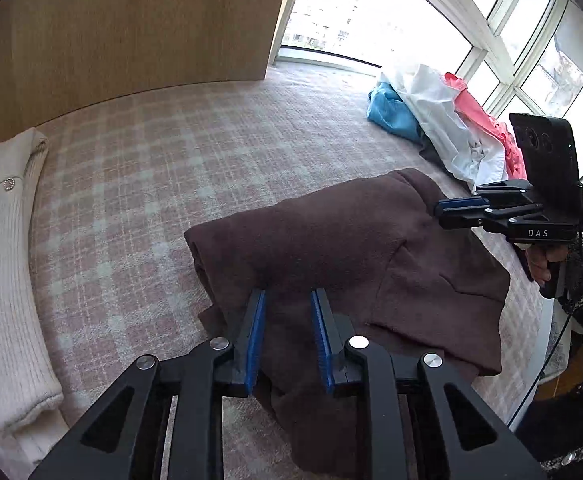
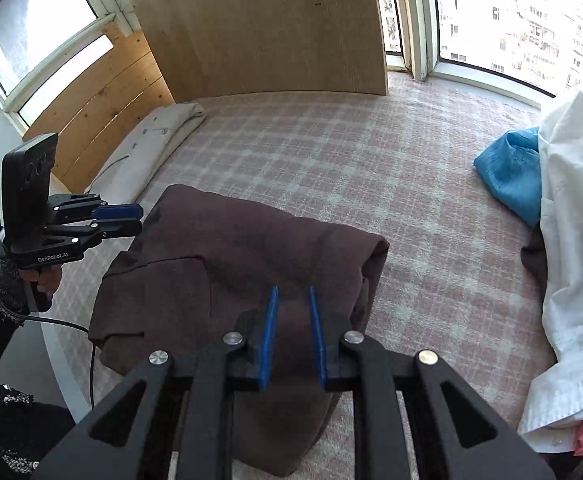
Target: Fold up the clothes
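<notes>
At nine o'clock in your left wrist view lies a folded cream ribbed knit garment (image 1: 5,264), well clear of the work. Your left gripper (image 1: 287,300) stands over the near edge of the dark brown fleece garment (image 1: 331,240), which sits folded in a thick bundle at the centre of the pink and white checked bed cover (image 1: 151,168). The blue pads are a narrow gap apart, and neither seems to pinch cloth; I judge it empty. Your right gripper (image 2: 293,296) sits likewise, jaws slightly parted above the bundle's rolled edge, nothing visibly caught. The risk: the bundle looks loose and lumpy, so a push from either tool could spring the fold open, or drag it off the near edge of the bed. At two o'clock the heap of blue, white and coral clothes (image 1: 443,120) waits; a wide swing could snag it
</notes>
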